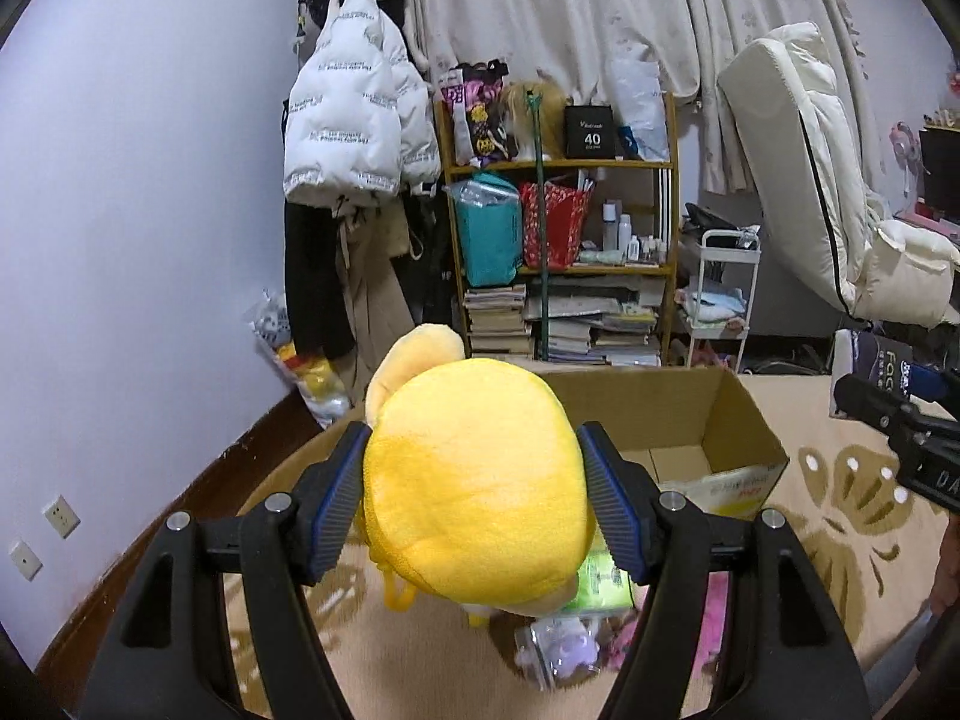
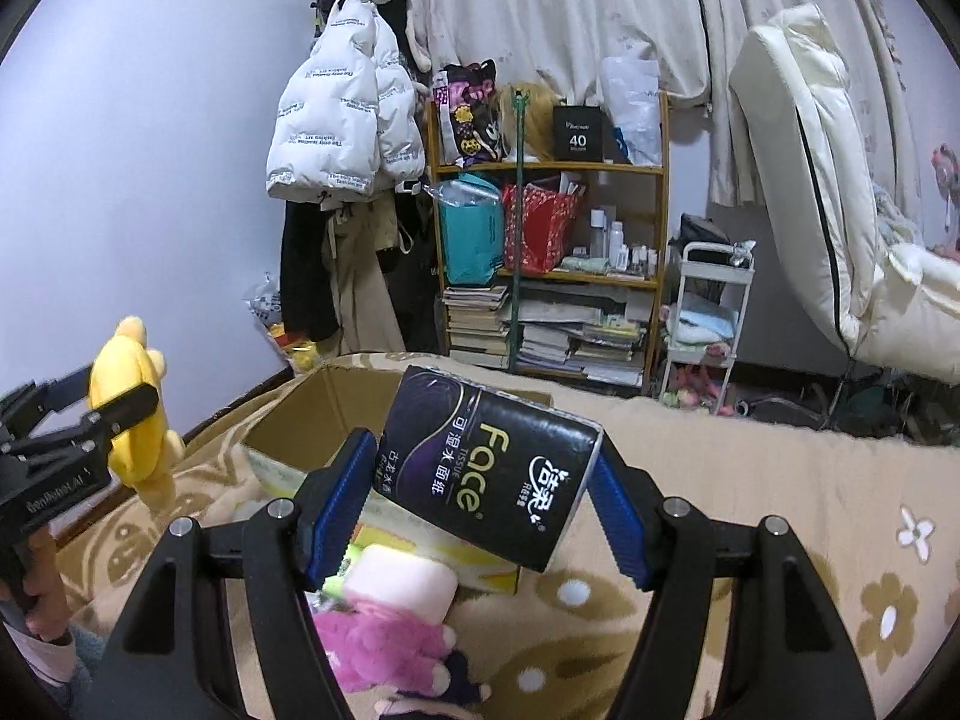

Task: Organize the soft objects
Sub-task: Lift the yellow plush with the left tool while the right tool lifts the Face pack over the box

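Note:
My left gripper (image 1: 474,480) is shut on a yellow plush toy (image 1: 474,474) and holds it up in front of an open cardboard box (image 1: 744,414). The toy also shows at the left of the right wrist view (image 2: 135,414). My right gripper (image 2: 480,492) is shut on a black "Face" tissue pack (image 2: 486,468), held tilted above the box (image 2: 282,414). The right gripper shows at the right edge of the left wrist view (image 1: 888,414). Below lie a pink plush (image 2: 384,642), a white soft block (image 2: 408,588) and a purple toy in a clear bag (image 1: 564,648).
A beige flowered blanket (image 2: 750,510) covers the surface. Behind stand a wooden shelf (image 1: 564,165) with bags and books, a coat rack with a white puffer jacket (image 1: 354,120), a white cart (image 2: 708,312) and a folded white mattress (image 2: 828,192).

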A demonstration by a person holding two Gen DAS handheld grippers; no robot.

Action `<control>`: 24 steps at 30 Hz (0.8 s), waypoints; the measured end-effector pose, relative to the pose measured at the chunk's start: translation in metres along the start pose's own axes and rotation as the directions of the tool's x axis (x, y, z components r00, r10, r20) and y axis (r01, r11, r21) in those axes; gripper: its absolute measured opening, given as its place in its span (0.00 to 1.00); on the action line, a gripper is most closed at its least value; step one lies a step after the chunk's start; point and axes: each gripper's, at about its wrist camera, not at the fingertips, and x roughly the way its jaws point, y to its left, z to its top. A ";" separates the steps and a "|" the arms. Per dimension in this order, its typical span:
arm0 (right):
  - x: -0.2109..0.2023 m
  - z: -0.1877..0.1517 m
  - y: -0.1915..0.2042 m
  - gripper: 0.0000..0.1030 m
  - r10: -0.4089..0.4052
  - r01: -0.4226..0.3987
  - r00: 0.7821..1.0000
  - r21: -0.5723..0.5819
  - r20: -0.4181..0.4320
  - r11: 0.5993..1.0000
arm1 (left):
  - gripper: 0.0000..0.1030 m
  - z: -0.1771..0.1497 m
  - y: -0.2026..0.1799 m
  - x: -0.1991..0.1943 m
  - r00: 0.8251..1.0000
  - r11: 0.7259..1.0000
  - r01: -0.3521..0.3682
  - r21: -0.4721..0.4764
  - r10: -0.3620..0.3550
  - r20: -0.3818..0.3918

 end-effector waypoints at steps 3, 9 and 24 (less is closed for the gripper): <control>0.006 0.004 0.000 0.72 -0.013 0.013 1.000 -0.002 0.022 1.000 | 0.67 0.010 -0.002 0.007 1.000 1.000 0.006 0.004 -0.006 0.016; 0.023 0.009 0.004 0.72 -0.046 0.047 0.998 -0.024 0.038 0.999 | 0.67 0.023 -0.002 0.029 1.000 1.000 0.009 0.006 -0.009 0.022; 0.074 0.017 0.001 0.72 -0.099 0.099 0.995 -0.003 0.015 0.995 | 0.67 0.033 -0.019 0.079 0.998 0.998 0.049 0.028 -0.050 0.025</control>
